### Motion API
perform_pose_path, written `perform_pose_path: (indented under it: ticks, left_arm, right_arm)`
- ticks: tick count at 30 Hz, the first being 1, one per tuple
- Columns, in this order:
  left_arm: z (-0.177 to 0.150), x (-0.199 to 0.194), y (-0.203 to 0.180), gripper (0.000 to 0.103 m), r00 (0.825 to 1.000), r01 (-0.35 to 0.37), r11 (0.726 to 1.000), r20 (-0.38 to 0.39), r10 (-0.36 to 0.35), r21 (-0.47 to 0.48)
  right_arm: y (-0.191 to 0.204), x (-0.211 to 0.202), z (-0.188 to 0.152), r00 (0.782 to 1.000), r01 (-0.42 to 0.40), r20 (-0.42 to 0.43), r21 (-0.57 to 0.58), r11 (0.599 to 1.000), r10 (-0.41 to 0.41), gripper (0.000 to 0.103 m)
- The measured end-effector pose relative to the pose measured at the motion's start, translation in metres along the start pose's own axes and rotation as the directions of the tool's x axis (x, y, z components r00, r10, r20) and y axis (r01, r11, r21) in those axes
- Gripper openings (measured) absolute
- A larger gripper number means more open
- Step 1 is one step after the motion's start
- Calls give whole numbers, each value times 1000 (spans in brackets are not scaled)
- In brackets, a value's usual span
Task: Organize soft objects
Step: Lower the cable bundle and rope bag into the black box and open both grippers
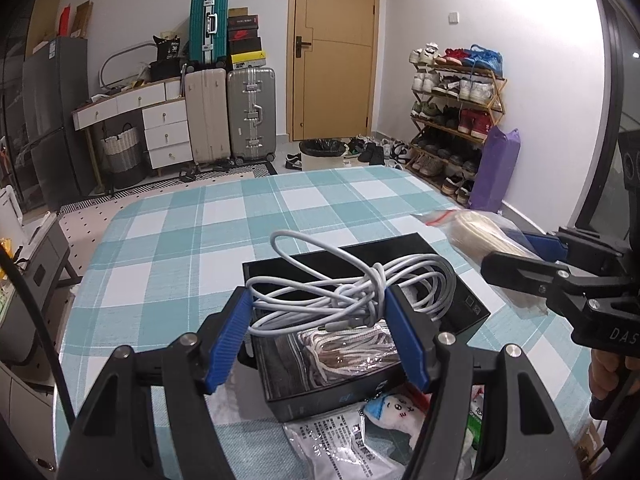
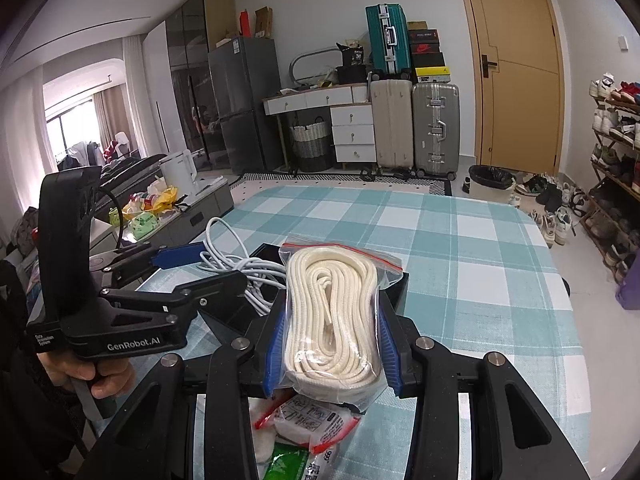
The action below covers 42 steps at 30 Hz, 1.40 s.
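My left gripper (image 1: 318, 300) is shut on a tangled white cable (image 1: 352, 284) and holds it just above an open black box (image 1: 460, 300) on the checked table. A bagged striped cord (image 1: 352, 348) lies inside the box. My right gripper (image 2: 332, 320) is shut on a clear zip bag of cream rope (image 2: 332, 312), held above the box's right side; that bag also shows in the left wrist view (image 1: 492, 252). The left gripper and cable show in the right wrist view (image 2: 240, 268).
Bagged soft items, a plush toy (image 1: 396, 412) and packets (image 2: 308, 424), lie at the table's near edge in front of the box. The teal checked tablecloth (image 1: 240, 216) stretches beyond the box. Suitcases, drawers and a shoe rack stand far behind.
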<state>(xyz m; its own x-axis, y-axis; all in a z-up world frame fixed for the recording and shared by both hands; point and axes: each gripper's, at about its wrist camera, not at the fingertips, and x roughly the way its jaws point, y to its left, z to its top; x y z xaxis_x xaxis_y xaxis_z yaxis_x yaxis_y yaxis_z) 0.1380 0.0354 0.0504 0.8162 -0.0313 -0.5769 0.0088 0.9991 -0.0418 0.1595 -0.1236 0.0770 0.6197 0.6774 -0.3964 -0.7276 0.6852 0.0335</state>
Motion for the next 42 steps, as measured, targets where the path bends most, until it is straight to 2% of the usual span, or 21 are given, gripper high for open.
perform_pose_path:
  ticks: [25, 30, 39, 41, 42]
  left_arm:
    - [-8, 28, -6, 67, 998, -42, 995, -52, 47, 95]
    - [-10, 34, -8, 67, 996, -24, 994, -83, 33, 106]
    - [-12, 36, -9, 68, 996, -16, 993, -89, 26, 115]
    - [-12, 36, -9, 69, 995, -13, 994, -96, 23, 112]
    - [-12, 35, -9, 69, 995, -6, 994, -100, 17, 106]
  right_arm:
    - [-6, 58, 3, 996, -25, -88, -18, 1000, 24, 40]
    - [-7, 69, 2, 994, -18, -110, -22, 1000, 15, 40]
    - [-15, 82, -1, 991, -3, -137, -27, 1000, -1, 40]
    - [-16, 82, -1, 991, -9, -134, -28, 1000, 6, 44]
    - [-16, 80, -1, 992, -9, -127, -31, 999, 5, 49]
